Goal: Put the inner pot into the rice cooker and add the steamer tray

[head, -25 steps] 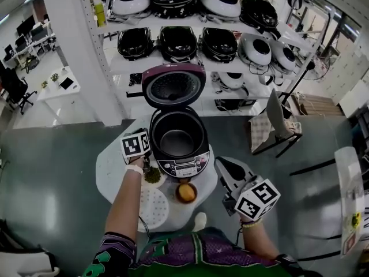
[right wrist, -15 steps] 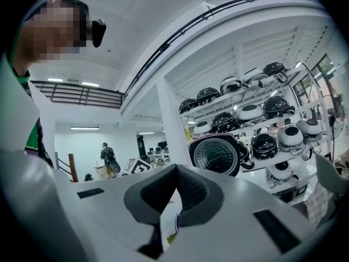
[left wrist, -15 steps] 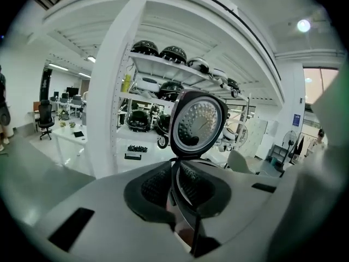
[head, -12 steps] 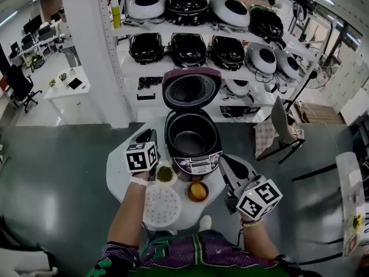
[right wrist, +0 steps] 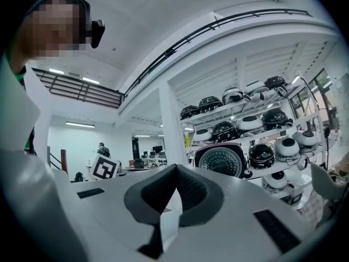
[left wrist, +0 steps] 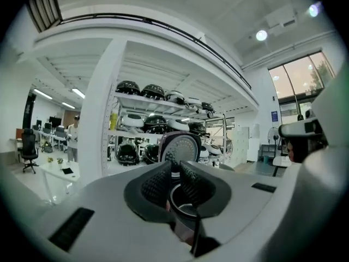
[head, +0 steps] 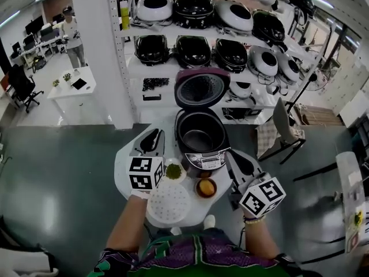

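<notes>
The rice cooker [head: 199, 140] stands open on the white round table [head: 125, 157], its purple lid [head: 202, 88] upright. A dark inner pot [head: 199, 137] sits inside it. The white perforated steamer tray [head: 168, 203] lies flat on the table's near side. My left gripper [head: 151, 140] hovers left of the cooker, pointing level at it, its jaws a narrow gap apart with nothing between them. In the left gripper view the lid [left wrist: 180, 146] shows past the left gripper [left wrist: 175, 176]. My right gripper [head: 239, 163] is shut and empty, right of the cooker; the right gripper view shows the lid [right wrist: 221, 161].
A small bowl of green food [head: 173, 171] and a bowl of orange food [head: 206, 187] sit in front of the cooker. Shelves [head: 196, 45] with several rice cookers and a white pillar [head: 109, 56] stand behind. A chair [head: 277, 126] is at the right.
My left gripper has lifted from its downward tilt over the green bowl and now points level beside the cooker. The right gripper has drifted a little up toward the cooker.
</notes>
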A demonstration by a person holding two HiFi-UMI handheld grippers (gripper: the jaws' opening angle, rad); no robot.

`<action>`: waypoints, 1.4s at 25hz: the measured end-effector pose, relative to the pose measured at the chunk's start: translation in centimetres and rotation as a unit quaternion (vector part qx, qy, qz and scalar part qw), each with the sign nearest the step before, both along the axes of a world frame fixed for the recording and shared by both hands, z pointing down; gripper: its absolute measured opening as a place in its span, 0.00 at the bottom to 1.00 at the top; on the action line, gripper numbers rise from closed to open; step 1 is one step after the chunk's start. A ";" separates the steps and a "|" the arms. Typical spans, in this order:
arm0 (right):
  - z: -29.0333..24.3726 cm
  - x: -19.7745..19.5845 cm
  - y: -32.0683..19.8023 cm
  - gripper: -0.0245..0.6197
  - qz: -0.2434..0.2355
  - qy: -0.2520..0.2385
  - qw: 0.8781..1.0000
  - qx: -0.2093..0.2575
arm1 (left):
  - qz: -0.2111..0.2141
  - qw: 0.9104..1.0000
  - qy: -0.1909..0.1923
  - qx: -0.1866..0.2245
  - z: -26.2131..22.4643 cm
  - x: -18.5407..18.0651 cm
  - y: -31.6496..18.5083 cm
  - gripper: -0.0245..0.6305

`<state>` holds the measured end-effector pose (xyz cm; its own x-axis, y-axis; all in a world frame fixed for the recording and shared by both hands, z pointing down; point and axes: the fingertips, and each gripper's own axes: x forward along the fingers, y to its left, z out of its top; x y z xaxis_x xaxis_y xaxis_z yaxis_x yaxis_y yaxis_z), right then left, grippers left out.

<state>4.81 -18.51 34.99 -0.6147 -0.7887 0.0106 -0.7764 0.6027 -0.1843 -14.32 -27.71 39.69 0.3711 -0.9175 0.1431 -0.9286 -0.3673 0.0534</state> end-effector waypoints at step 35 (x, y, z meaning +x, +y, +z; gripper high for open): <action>1.7 1.4 12.7 0.72 -0.166 0.048 0.985 0.024 | -0.110 0.990 0.039 0.075 -4.7 1.6 24.0 0.07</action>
<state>6.20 -5.78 36.67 -0.8364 -0.5459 0.0497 -0.5481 0.8321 -0.0852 -12.73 -3.68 34.95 0.1639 -0.9862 -0.0229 -0.9822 -0.1653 0.0887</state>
